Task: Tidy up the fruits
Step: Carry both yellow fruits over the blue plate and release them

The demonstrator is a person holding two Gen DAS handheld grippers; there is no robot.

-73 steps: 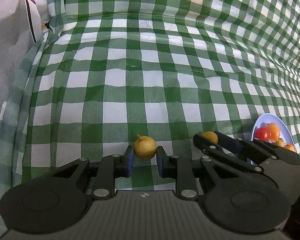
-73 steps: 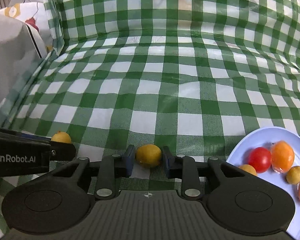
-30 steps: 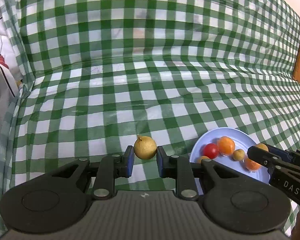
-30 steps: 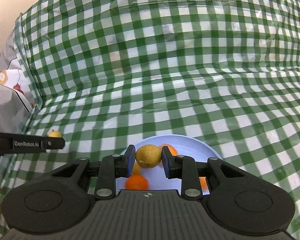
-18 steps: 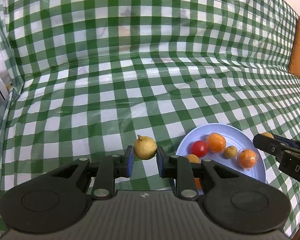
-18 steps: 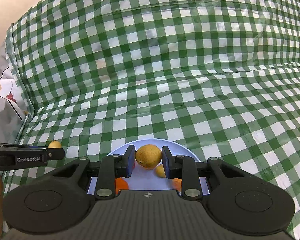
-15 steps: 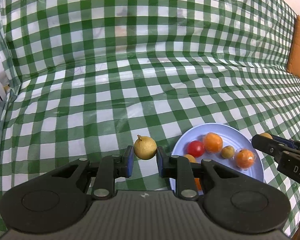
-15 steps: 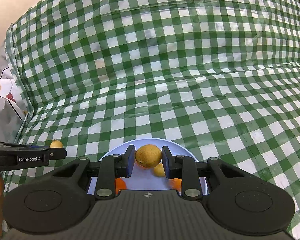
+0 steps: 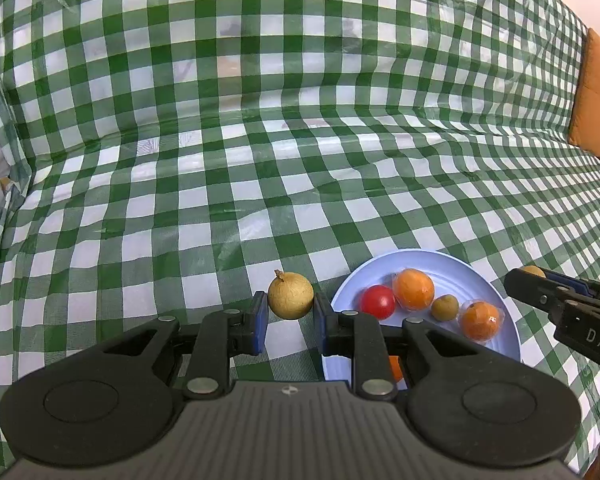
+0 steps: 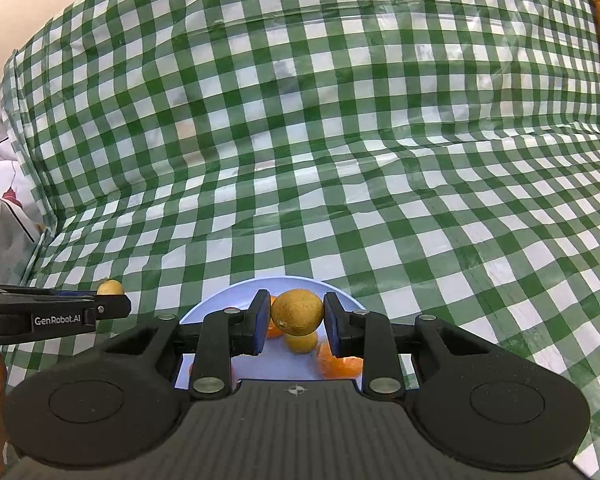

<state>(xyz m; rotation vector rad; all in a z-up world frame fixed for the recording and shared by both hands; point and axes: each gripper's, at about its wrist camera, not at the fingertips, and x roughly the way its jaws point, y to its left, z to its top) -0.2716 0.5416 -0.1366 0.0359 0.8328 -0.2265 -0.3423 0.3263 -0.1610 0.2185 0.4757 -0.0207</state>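
In the right wrist view the right gripper (image 10: 297,322) and its held round fruit (image 10: 297,312) cover most of the blue plate (image 10: 236,294), leaving only slivers of the orange fruits (image 10: 340,364) showing. In the left wrist view an orange fruit (image 9: 396,368) sits mostly hidden behind a finger

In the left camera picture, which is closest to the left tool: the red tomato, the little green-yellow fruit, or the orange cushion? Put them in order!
From the left tool, which grips a tan round fruit:
1. Red tomato, on the blue plate, just right of the tool.
2. Little green-yellow fruit, further right on the same plate.
3. Orange cushion, far off at the upper right edge.
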